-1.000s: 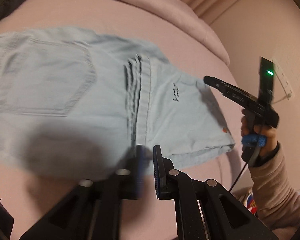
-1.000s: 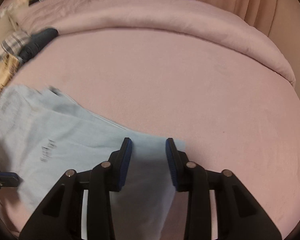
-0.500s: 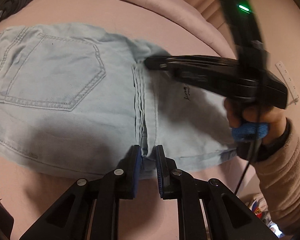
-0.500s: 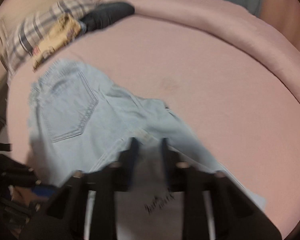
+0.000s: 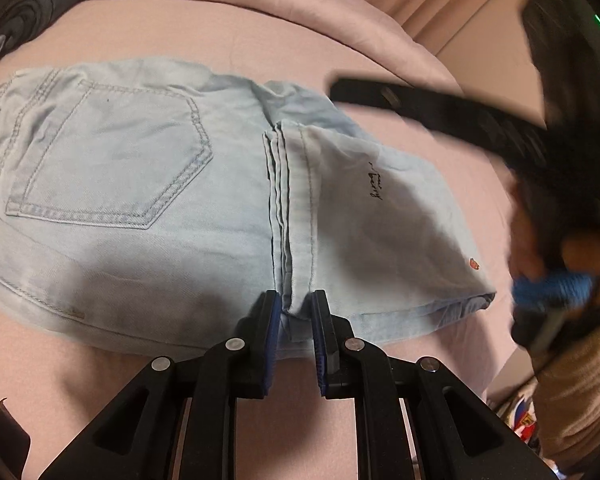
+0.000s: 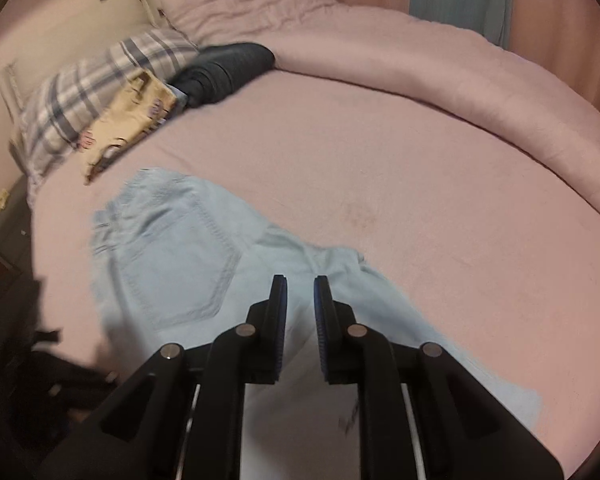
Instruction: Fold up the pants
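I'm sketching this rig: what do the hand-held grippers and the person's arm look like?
Each hand-held gripper, left and right, is matte black with silver pivot pins and blue finger pads. The right one shows a green light and blue grip wrap; the sleeve is beige.

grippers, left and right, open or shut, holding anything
Left gripper: open, jaws astride the jeans hem, not clamped.
Right gripper: open, empty, above the jeans.

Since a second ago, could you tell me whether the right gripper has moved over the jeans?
Yes. The right gripper has swung left over the jeans, toward the back pocket and the plaid pillow, which now sit more central in its view.
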